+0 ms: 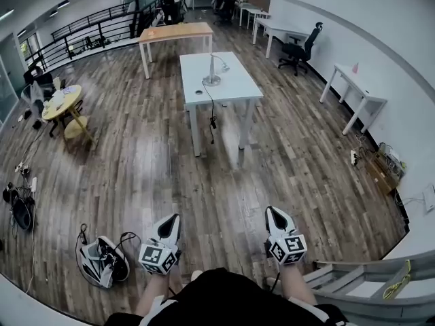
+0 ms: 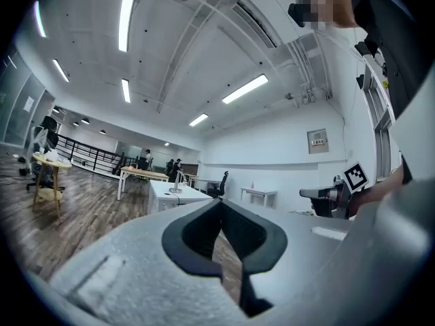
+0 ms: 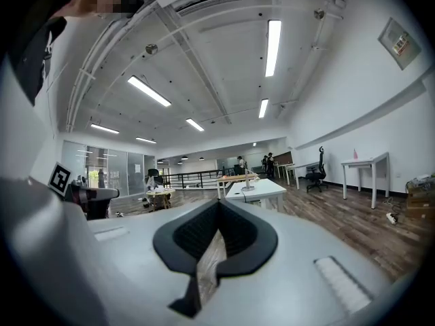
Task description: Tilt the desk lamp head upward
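The left gripper (image 1: 175, 217) is a pale grey moulded plastic shell whose two tapering jaws are lined with black ribbed rubber. The right gripper (image 1: 270, 211) is built the same. Each carries a white marker cube (image 1: 158, 258) printed with black square patterns. The person wears a black top (image 1: 224, 296) with white sleeve edges (image 1: 158, 305).

No legible words or numbers anywhere, small wall panel (image 2: 317, 139) and framed wall notice (image 3: 397, 43) too blurred to read
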`<action>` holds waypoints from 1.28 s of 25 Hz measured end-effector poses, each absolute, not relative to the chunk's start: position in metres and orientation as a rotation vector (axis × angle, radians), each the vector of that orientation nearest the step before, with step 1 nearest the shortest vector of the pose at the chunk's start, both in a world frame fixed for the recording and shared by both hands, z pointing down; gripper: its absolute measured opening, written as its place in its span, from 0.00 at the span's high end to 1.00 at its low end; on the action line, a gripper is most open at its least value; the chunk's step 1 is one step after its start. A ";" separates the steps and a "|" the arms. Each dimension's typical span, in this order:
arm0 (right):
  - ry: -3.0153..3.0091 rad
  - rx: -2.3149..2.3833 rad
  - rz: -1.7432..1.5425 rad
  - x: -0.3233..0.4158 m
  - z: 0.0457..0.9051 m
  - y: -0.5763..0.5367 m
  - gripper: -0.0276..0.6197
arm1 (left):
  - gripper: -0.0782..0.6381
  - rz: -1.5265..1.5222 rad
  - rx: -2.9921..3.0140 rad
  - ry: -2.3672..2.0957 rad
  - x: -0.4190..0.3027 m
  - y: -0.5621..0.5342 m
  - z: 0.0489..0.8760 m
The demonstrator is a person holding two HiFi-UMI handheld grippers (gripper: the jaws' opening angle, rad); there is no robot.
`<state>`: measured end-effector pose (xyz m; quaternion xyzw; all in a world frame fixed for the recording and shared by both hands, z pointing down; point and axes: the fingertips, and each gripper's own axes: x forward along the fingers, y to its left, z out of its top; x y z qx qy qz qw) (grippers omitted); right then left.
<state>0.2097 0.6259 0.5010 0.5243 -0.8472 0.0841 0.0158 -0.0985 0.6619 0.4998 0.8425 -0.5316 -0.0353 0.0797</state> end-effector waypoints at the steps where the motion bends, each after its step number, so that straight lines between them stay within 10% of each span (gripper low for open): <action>1: -2.630 1.629 0.269 0.205 0.502 0.626 0.95 | 0.89 -0.104 2.521 -1.589 -0.103 0.662 0.500; 32: -2.751 1.487 0.286 0.137 0.512 0.474 0.95 | 0.89 -0.106 2.375 -1.785 -0.169 0.560 0.518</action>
